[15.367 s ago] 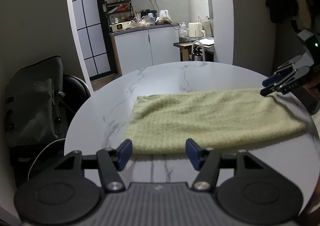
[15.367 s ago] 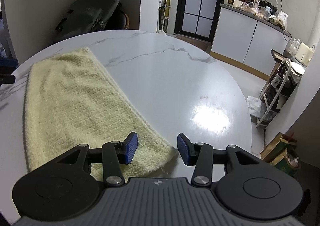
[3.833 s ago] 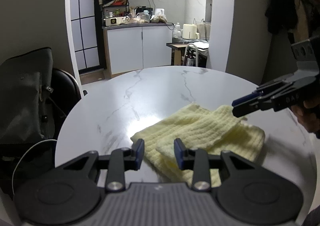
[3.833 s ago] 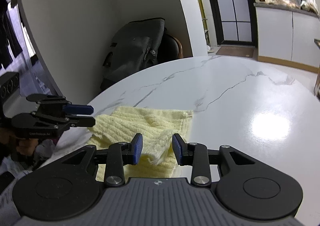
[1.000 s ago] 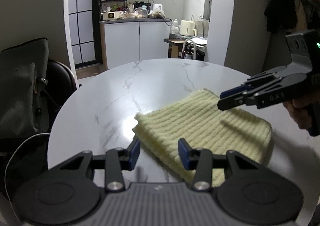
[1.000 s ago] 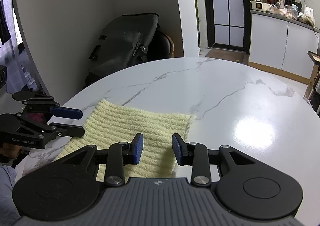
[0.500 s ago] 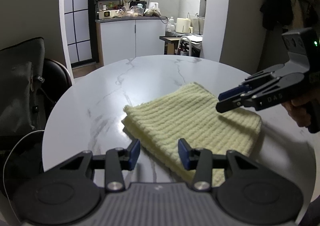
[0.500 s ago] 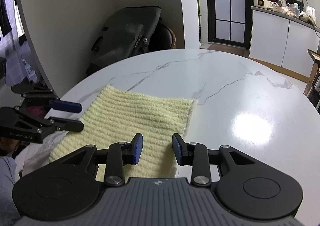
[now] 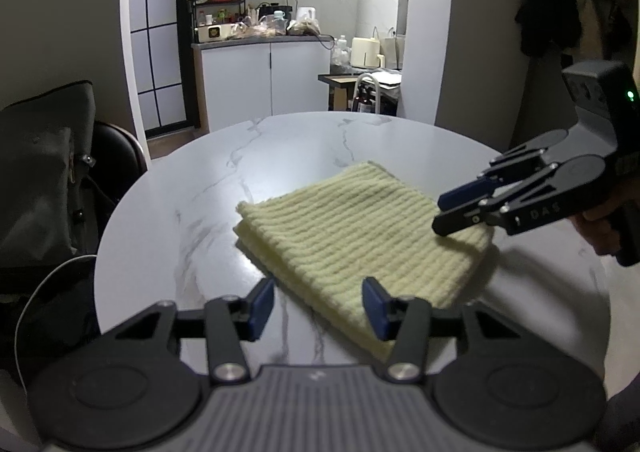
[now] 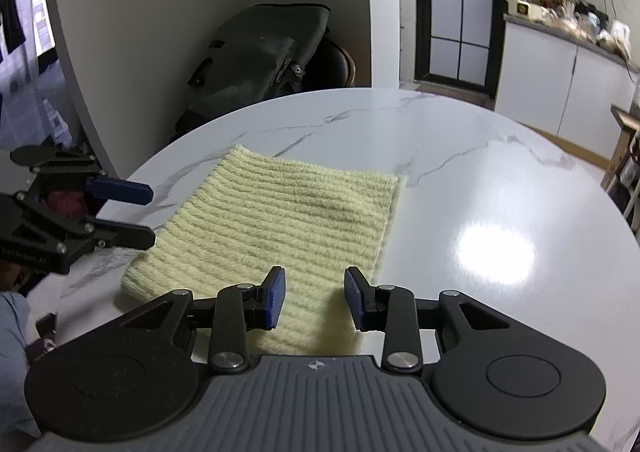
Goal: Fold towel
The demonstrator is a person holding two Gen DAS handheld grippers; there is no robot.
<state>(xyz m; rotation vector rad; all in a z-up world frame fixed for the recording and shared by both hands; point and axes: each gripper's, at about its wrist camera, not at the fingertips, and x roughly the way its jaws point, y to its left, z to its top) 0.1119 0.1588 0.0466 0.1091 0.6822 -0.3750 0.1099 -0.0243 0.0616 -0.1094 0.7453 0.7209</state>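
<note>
On the round white marble table (image 10: 480, 180), the folded pale-yellow ribbed towel (image 10: 288, 220) is the only obstacle. From it, bare tabletop runs open from 12 to 3 o'clock. At 9 o'clock the black left gripper (image 10: 146, 214) crowds the edge, jaws opening on nothing.

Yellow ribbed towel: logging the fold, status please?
Left gripper opening, empty. Right gripper open, empty. Yellow ribbed towel folded flat on white marble table. Nothing in the way.
</note>
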